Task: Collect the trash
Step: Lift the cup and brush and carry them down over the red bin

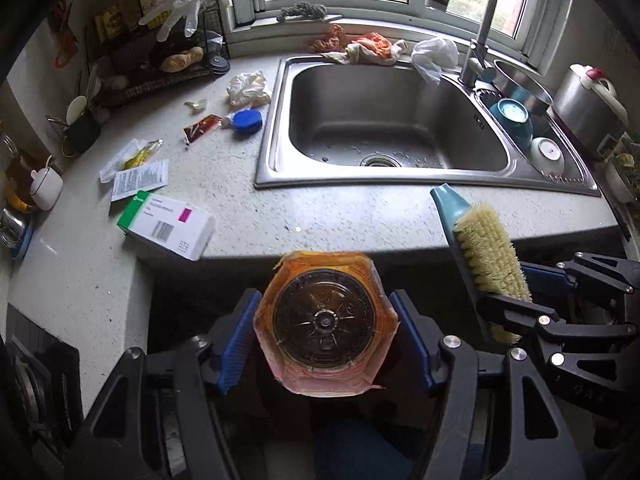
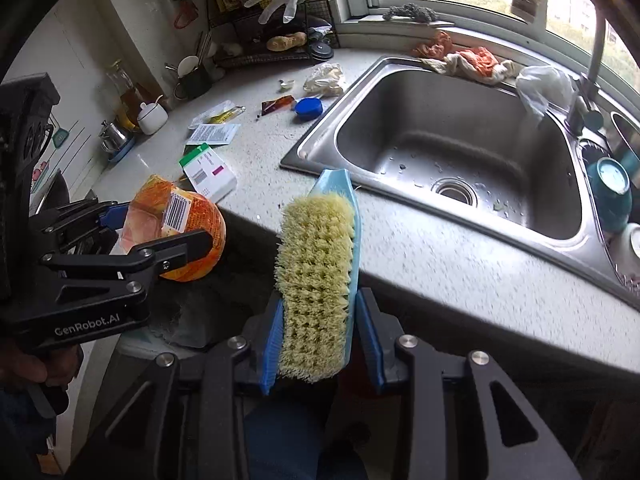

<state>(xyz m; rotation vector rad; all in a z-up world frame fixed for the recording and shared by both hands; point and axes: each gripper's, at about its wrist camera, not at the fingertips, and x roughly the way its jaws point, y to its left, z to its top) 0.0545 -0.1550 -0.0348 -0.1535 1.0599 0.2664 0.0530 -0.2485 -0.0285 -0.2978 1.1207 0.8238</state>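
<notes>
On the left part of the countertop, near its front edge, lies a white and green medicine box, and behind it a leaflet and a sauce sachet. The left gripper is clamped on an orange-labelled bottle just in front of the counter's front edge; its base faces the camera, so the long axis runs along the fingers. It looks light, smooth and easy to dent, so a grip across the middle seems best. The right gripper is clamped on a scrubbing brush, stiff and light, its blue back on one pad and bristles on the other, its tip pointing toward the sink
</notes>
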